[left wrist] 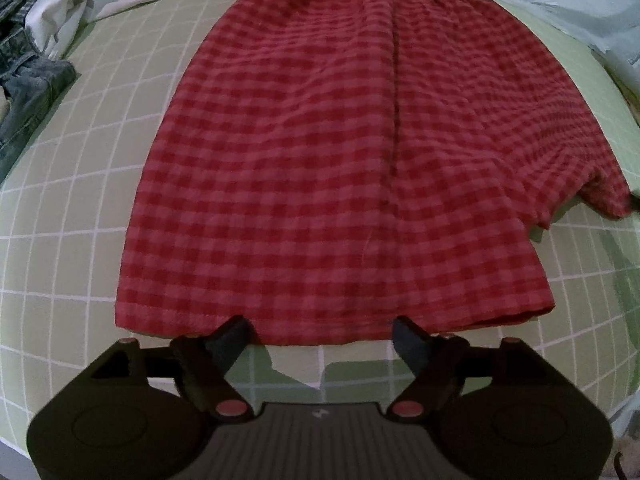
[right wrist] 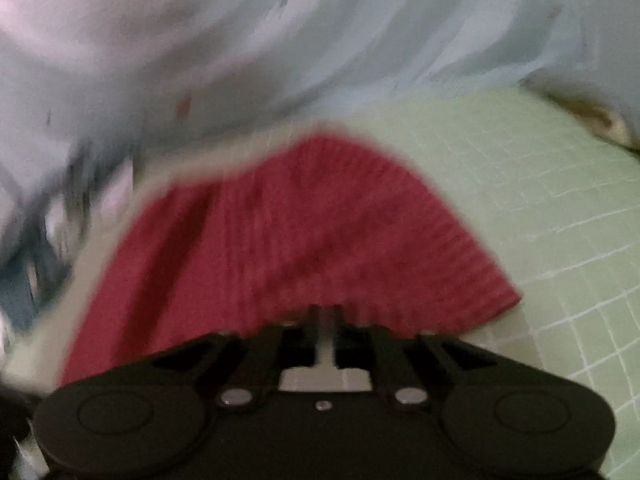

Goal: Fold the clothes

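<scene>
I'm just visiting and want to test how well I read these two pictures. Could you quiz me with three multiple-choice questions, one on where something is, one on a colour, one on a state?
1. Where does the red cloth lie?
A. on the green sheet
B. in a basket
C. on a chair

2. What colour are the sheet's grid lines?
A. black
B. white
C. blue

3. How do the left gripper's fingers stand?
A. clamped on denim
B. shut on nothing
C. spread open at the cloth's near hem

Answers:
1 A: green sheet shows all round the cloth.
2 B: the lines are white on pale green.
3 C: the two fingers stand wide apart at the hem, gripping nothing.

The right gripper, by contrast, has its fingers close together at the cloth's edge; blur hides whether it grips.
</scene>
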The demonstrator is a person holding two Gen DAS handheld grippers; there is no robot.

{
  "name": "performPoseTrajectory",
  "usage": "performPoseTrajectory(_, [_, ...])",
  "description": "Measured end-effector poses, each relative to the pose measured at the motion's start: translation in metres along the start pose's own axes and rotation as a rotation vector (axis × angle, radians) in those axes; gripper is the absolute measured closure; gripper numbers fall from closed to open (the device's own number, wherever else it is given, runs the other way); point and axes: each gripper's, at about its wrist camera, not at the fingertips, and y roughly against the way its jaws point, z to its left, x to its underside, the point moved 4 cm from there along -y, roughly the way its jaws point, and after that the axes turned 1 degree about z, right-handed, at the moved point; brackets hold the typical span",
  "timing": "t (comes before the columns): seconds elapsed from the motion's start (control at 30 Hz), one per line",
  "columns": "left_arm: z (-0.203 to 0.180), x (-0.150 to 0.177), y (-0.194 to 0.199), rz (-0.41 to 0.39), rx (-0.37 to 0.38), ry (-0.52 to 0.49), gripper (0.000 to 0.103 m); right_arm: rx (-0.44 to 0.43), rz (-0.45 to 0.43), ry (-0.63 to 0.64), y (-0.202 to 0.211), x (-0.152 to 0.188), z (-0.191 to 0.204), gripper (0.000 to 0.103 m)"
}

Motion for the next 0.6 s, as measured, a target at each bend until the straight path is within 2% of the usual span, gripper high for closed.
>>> performPoseTrajectory(0.03, [-0.001,0.000,0.000,0.001,-0.002,-0.006,0.022,0.006,0.042,0.042,-0.011,0.004,0.004,0.072])
performPoseTrajectory(0.13, [-0.002,0.001,0.002,0.001,-0.010,-0.021,0.022,0.021,0.125,0.130,-0.040,0.012,0.015,0.073])
performPoseTrajectory(0.17, [-0.002,0.001,0.003,0.001,-0.012,-0.024,0.022,0.027,0.123,0.142,-0.045,0.011,0.018,0.070])
performPoseTrajectory(0.2, [-0.001,0.002,0.004,0.002,-0.013,-0.023,0.022,0.028,0.106,0.152,-0.046,0.007,0.020,0.061])
performPoseTrajectory(0.27, [0.001,0.004,0.004,0.005,-0.016,-0.012,0.022,0.018,0.064,0.172,-0.047,-0.004,0.026,0.051])
performPoseTrajectory(0.37, [0.007,0.009,0.003,0.008,-0.021,0.021,0.022,-0.009,0.012,0.208,-0.049,-0.024,0.037,0.049])
performPoseTrajectory(0.5, [0.012,0.010,0.005,0.007,-0.021,0.044,0.022,-0.035,0.005,0.253,-0.065,-0.043,0.051,0.049])
performPoseTrajectory(0.6, [0.011,0.012,0.005,0.008,-0.025,0.035,0.021,-0.069,0.036,0.225,-0.081,-0.045,0.059,0.047])
